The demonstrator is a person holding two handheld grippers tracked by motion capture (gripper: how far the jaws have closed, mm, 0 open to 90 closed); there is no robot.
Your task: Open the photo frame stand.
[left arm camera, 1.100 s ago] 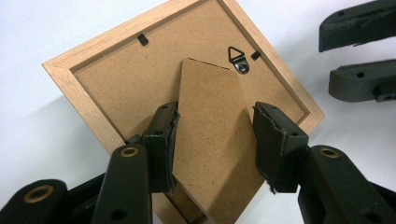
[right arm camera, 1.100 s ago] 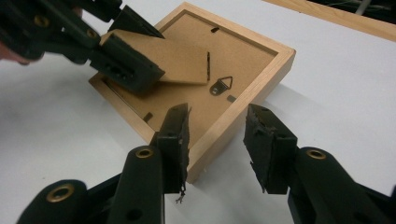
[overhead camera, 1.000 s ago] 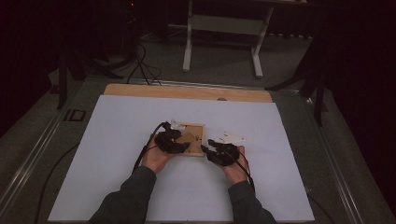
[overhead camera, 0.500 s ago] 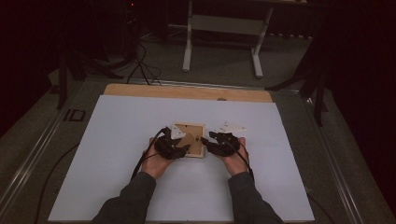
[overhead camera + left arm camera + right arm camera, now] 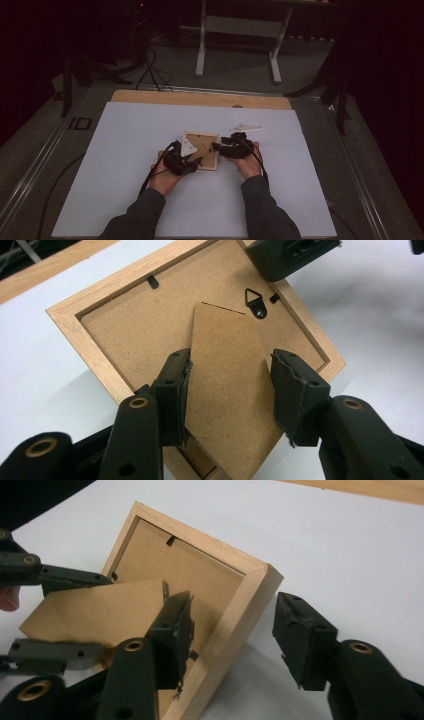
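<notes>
A wooden picture frame (image 5: 206,141) lies face down on the white sheet, its brown backing board (image 5: 125,330) up. The cardboard stand flap (image 5: 225,355) is lifted off the back. My left gripper (image 5: 230,390) is shut on the flap, one jaw against each side edge; in the high view it (image 5: 192,162) is at the frame's near left corner. My right gripper (image 5: 232,635) is open and straddles the frame's rail (image 5: 240,595), one jaw over the backing and the other outside the wood with a gap. It (image 5: 217,147) sits at the frame's right side.
The white sheet (image 5: 125,150) covers most of the table, with a bare wooden strip (image 5: 200,98) along the far edge. A small black hanger ring (image 5: 256,304) and turn clips sit on the backing. A white desk stand (image 5: 240,30) and cables lie on the floor beyond.
My right gripper moved left and slightly away, from beside the frame to astride its right rail. My left gripper stayed at the near left corner, shifting slightly.
</notes>
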